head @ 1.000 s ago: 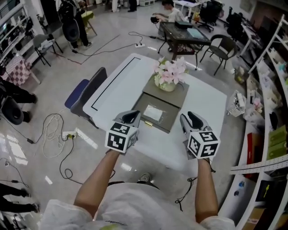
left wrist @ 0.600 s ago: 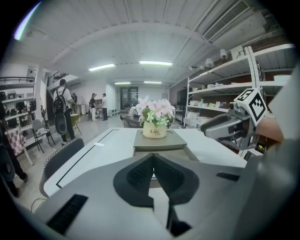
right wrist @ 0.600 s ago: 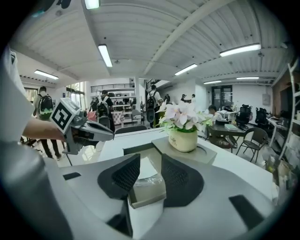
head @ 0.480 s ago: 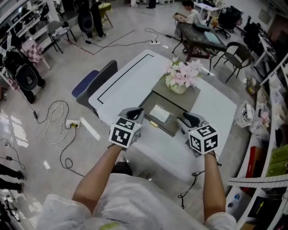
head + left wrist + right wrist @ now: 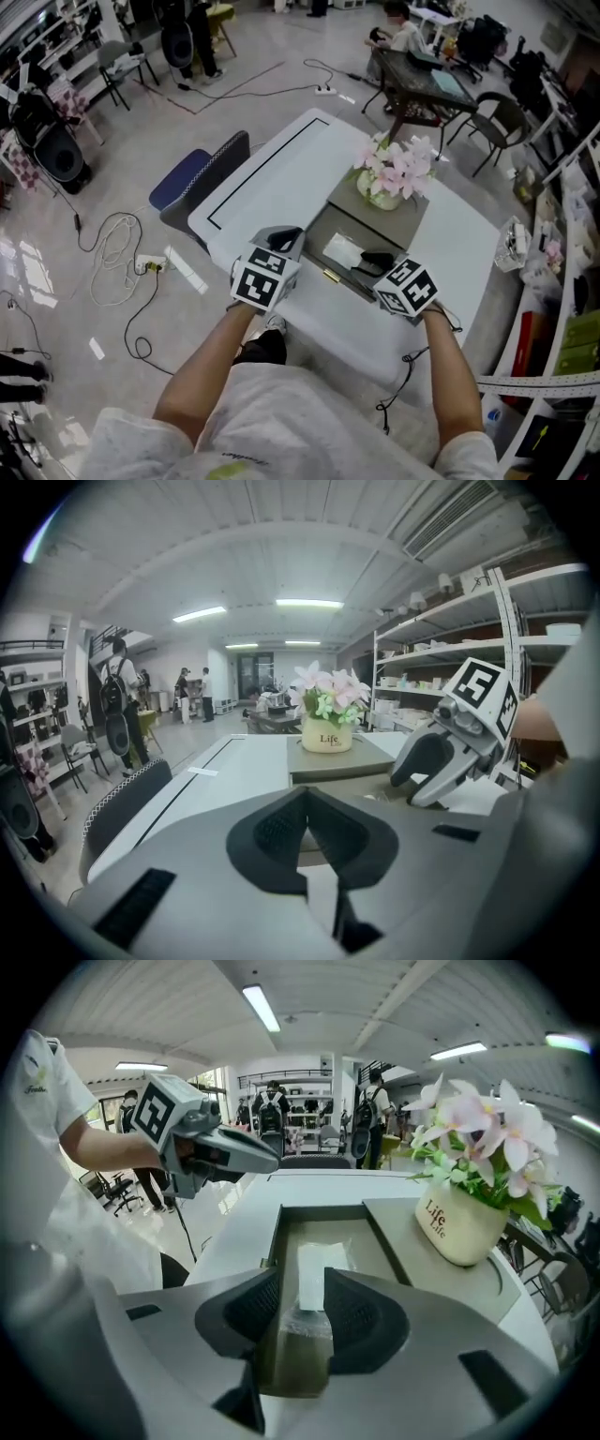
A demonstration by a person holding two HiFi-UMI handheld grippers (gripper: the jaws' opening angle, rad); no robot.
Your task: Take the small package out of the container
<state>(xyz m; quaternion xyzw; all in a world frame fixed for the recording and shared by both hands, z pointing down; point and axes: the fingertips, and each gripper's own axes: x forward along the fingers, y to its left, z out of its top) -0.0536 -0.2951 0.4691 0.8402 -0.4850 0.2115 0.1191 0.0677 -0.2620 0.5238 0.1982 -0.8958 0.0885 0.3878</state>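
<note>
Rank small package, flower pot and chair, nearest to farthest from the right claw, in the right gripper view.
The right claw is opening; the small package lies between its jaws, ungripped.
1. small package: dead ahead, in the container.
2. flower pot: to the right, on the container's top.
3. chair: farthest, past the table's far edge.

glossy grey floor (image 5: 122, 150) w/ cables (image 5: 117, 246), blue chair (image 5: 183, 178), shelving (image 5: 441, 649) at right, ceiling strip lights (image 5: 308, 603)

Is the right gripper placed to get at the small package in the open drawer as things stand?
Probably yes. The right gripper hangs over the open drawer, its jaws opening, and the small package lies uncovered in line between them. Nothing blocks it; the flower pot stands beyond.
</note>
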